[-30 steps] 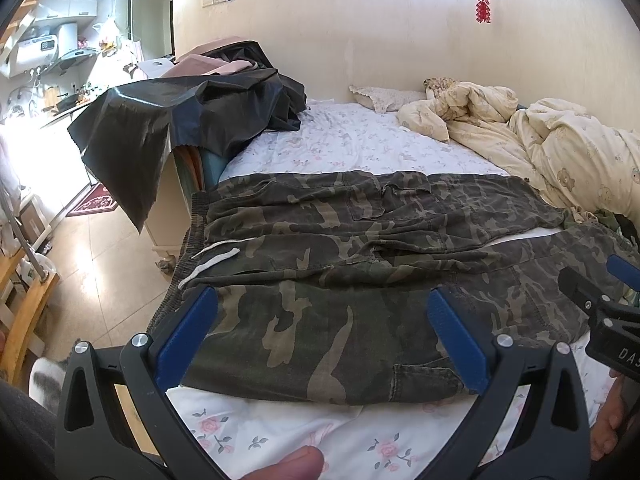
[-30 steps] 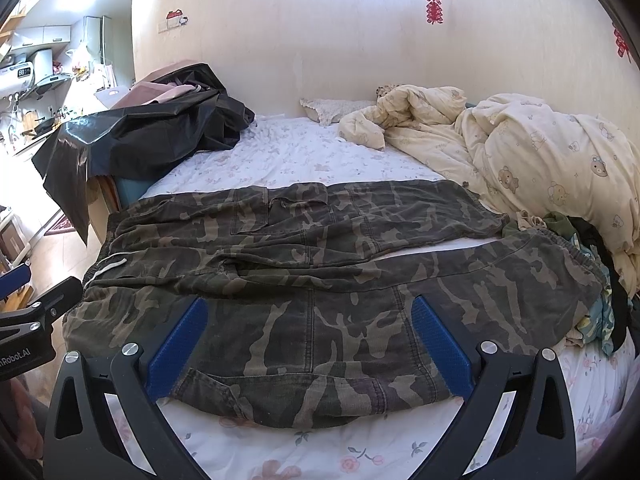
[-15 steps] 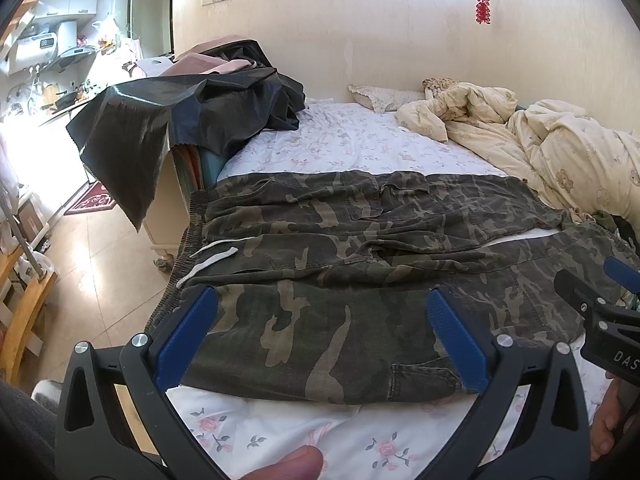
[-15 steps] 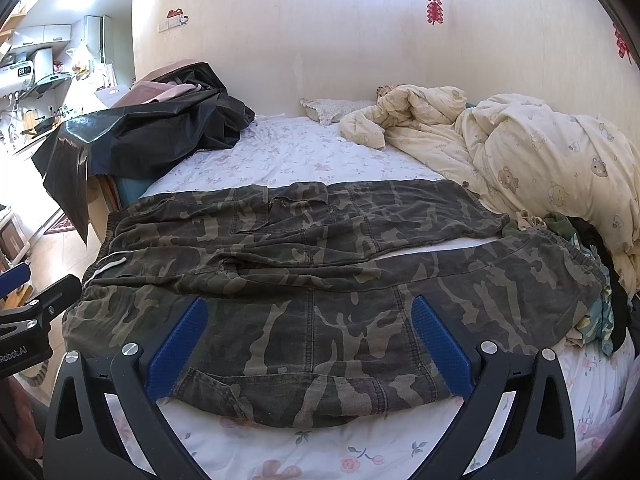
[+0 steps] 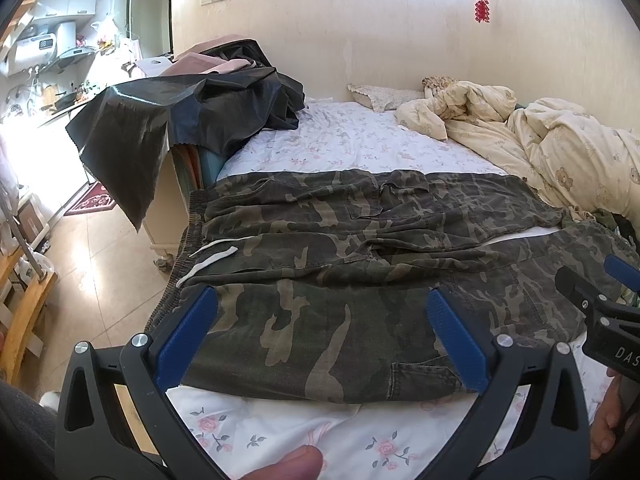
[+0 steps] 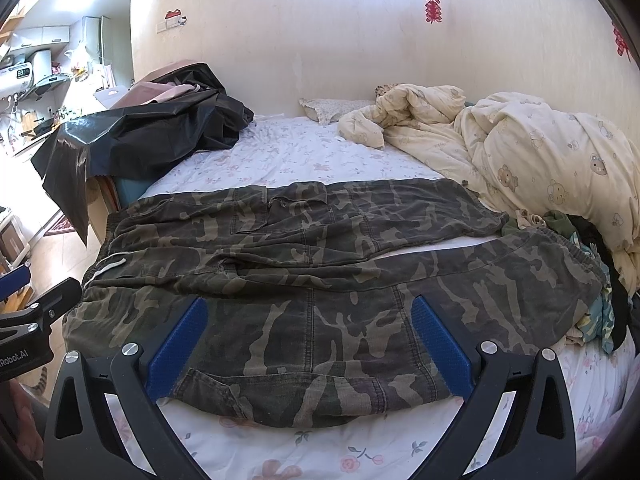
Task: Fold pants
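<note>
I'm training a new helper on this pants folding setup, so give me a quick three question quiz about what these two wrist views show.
1. True or false: the camouflage cotton pants lie spread flat on the floral white bedsheet, held by neither gripper.
2. Which end holds the white drawstring? A) left B) right
3. Fill in: the jaws of the left gripper and the right gripper stand ____.

Key: 1 true; 2 A; 3 open.
</note>
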`<state>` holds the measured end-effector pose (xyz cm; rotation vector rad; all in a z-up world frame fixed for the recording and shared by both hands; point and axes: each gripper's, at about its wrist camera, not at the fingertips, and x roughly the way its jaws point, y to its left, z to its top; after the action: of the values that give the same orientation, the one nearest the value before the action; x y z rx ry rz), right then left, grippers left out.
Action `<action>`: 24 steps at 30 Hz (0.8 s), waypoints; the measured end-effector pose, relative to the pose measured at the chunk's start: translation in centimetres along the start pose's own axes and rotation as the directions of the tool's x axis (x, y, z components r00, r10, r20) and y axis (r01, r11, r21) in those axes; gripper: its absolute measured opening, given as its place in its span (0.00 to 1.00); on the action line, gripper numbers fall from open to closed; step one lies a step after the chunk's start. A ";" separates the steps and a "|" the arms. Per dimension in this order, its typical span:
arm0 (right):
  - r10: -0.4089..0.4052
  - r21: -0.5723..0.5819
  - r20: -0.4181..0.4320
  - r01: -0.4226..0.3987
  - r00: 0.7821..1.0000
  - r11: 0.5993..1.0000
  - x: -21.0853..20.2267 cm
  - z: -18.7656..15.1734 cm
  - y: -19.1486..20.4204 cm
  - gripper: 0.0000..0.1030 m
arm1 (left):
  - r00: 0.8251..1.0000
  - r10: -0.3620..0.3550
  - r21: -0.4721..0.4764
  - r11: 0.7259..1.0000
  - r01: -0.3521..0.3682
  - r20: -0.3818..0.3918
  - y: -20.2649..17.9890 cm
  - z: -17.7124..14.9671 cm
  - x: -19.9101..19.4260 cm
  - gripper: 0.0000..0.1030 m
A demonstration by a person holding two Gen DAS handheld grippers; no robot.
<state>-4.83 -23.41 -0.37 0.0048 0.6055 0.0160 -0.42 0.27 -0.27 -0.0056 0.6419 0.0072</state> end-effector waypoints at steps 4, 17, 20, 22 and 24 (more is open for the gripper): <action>-0.001 0.003 0.000 0.001 1.000 1.000 0.0 0.0 -0.1 1.00 | 1.000 -0.001 -0.003 1.000 0.001 -0.001 -0.1 -0.1 0.1 1.00; 0.000 0.006 -0.002 0.000 1.000 1.000 0.0 0.0 -0.1 1.00 | 1.000 -0.002 -0.002 1.000 0.002 -0.003 -0.1 -0.1 0.2 1.00; 0.000 0.008 -0.002 0.000 1.000 1.000 0.1 0.0 -0.1 1.00 | 1.000 -0.002 -0.003 1.000 0.002 -0.003 -0.1 -0.1 0.2 1.00; 0.000 0.008 -0.003 0.000 1.000 1.000 0.1 0.0 -0.1 1.00 | 1.000 -0.003 -0.003 1.000 0.003 -0.004 -0.1 -0.2 0.2 1.00; 0.000 0.009 -0.003 0.000 1.000 1.000 0.1 0.0 -0.1 1.00 | 1.000 -0.002 -0.004 1.000 0.002 -0.005 -0.1 -0.2 0.2 1.00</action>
<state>-4.79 -23.49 -0.42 0.0136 0.6090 0.0136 -0.42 0.19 -0.57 -0.0105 0.6470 0.0065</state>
